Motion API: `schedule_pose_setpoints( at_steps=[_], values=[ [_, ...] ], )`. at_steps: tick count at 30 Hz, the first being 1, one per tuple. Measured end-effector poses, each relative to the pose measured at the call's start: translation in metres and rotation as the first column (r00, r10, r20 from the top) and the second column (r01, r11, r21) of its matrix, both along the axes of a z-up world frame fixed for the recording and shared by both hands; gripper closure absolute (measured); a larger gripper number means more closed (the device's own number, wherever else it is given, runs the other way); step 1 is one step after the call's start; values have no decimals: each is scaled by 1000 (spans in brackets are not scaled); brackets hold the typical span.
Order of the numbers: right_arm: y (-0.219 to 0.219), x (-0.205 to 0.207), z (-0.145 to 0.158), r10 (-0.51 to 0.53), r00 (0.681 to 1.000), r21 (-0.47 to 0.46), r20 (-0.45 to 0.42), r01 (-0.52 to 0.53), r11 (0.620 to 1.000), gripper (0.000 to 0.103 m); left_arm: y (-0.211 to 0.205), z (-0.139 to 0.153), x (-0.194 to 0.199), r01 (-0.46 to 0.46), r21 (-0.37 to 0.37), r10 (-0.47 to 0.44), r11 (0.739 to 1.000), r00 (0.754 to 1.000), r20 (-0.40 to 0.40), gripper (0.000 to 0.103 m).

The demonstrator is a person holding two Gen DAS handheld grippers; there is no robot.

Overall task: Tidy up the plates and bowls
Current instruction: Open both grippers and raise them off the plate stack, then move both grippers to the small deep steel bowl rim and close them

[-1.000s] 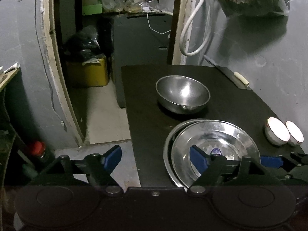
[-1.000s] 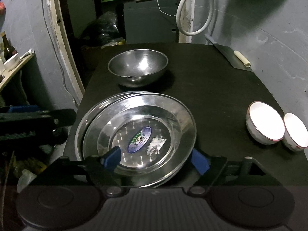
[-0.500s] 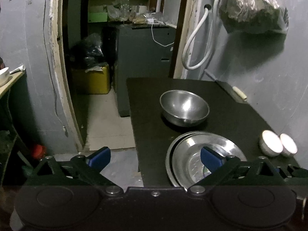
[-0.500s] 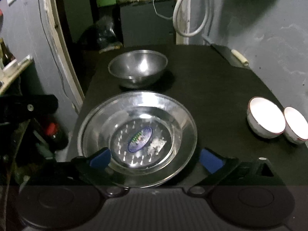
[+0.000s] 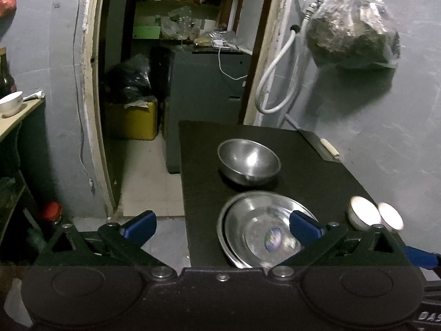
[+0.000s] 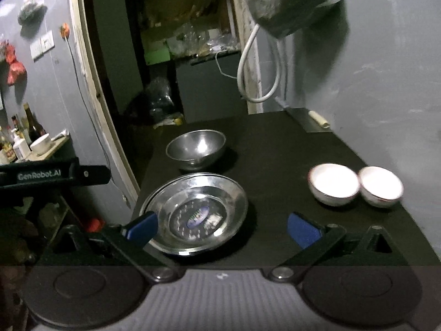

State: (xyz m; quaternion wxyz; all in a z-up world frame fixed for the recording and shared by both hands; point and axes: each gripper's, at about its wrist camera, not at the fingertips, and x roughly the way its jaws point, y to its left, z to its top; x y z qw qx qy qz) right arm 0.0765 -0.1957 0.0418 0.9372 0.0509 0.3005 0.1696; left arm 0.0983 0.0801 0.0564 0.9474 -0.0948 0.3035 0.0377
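Two steel plates lie stacked near the front left of the black table; the stack also shows in the left wrist view. A steel bowl stands behind them, also in the left wrist view. Two small white bowls sit side by side at the right. My right gripper is open and empty, above the table's front edge. My left gripper is open and empty, at the table's front left corner.
A cleaver lies at the back right by the wall. A white hose and a hanging bag are above it. A doorway opens to the left. A side shelf holds bottles and a cup.
Both grippers have pulled back and up from the plates, jaws open wider. The two plates now lie nested, no longer offset. The right view has swung toward the white bowls.
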Motion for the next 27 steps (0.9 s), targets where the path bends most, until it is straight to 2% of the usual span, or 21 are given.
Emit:
schedule_pose_setpoints(
  at_steps=[7, 15, 18, 27],
  values=[
    [-44, -46, 2, -4, 1000, 60, -18, 5, 998, 0, -30, 9, -48, 31, 24, -31, 999, 1000, 0, 1],
    [-65, -72, -7, -34, 999, 143, -20, 36, 989, 0, -54, 11, -85, 77, 95, -71, 992, 995, -69, 1],
    [-73, -73, -3, -50, 998, 162, -28, 54, 985, 0, -54, 15, -83, 64, 91, -55, 994, 993, -103, 1],
    [-120, -68, 25, -128, 991, 290, -42, 135, 947, 0, -20, 47, -45, -14, 45, 16, 999, 999, -51, 1]
  ],
)
